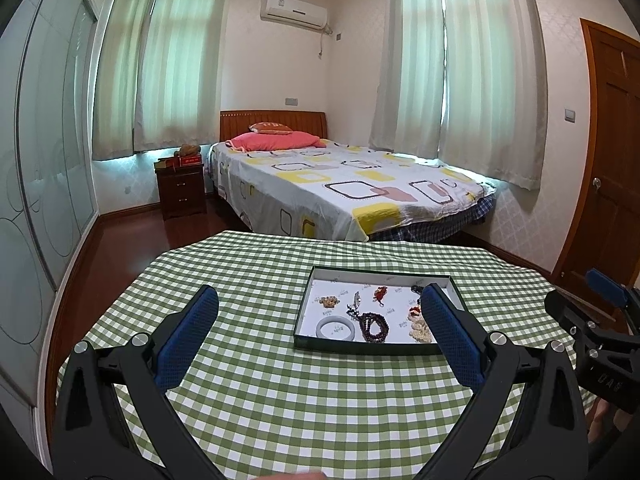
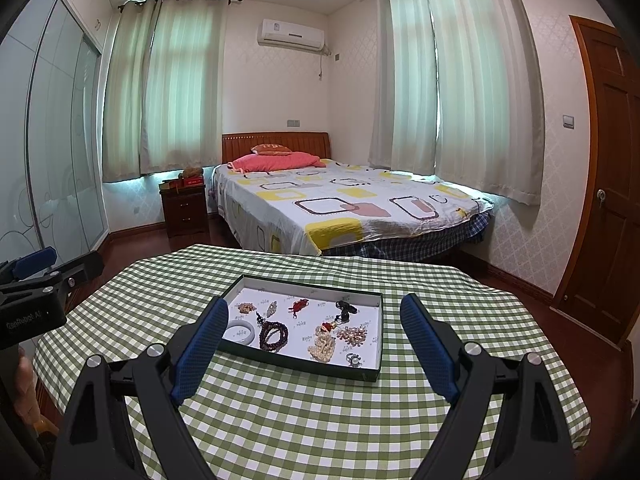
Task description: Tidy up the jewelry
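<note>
Both the left gripper point(image 1: 318, 312) and right gripper point(image 2: 314, 322) hover spread wide and empty before the tray point(image 2: 298, 364), where the dark bead strand point(image 2: 274, 334), probably light and floppy, wants pinching across its bunched loops.

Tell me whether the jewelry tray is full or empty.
Partly full: the tray holds a pale bangle, dark beads and other pieces, with white lining bare between them.

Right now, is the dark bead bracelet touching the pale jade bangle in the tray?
Apart. The right wrist view shows a strip of white tray lining between the pale jade bangle and the dark bead bracelet; both lie flat in the tray.
</note>
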Demonstrator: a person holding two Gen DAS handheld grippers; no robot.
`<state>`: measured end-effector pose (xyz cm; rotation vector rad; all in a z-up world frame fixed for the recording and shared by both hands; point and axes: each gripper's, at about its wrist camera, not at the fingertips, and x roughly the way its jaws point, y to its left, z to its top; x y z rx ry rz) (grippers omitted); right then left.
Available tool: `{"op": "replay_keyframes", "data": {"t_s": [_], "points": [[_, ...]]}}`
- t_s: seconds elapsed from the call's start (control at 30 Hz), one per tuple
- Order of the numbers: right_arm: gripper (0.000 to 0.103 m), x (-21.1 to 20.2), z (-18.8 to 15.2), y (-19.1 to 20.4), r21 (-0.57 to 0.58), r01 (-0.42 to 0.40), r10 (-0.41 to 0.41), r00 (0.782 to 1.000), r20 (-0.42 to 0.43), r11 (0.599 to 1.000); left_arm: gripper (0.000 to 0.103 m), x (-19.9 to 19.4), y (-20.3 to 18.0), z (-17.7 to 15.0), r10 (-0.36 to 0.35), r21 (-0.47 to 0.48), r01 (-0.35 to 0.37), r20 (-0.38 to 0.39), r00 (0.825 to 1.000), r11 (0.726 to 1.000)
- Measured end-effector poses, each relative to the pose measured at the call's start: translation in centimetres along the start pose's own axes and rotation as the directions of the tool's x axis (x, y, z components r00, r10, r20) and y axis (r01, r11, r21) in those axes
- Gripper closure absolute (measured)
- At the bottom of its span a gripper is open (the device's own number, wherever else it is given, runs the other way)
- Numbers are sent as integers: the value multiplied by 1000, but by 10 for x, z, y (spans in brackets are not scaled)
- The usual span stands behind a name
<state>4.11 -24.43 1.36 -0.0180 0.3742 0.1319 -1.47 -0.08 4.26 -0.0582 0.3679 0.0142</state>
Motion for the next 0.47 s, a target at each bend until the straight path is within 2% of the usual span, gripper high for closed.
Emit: {"op": "replay_keyframes", "data": {"t_s": [0.1,0.27,0.47], "points": [[18,0,1,1,1,0,0,1000,1,1000,4,0,2,0,5,-11,-5,12,1000,1000],[18,2,-3,-1,2,1,-1,1000,-5,1000,4,6,0,-1,20,25,-21,27,999,999],[18,14,-11,-9,17,15,-14,1000,-28,1000,4,35,6,-10,13,23,-12,-46,999,1000]]}}
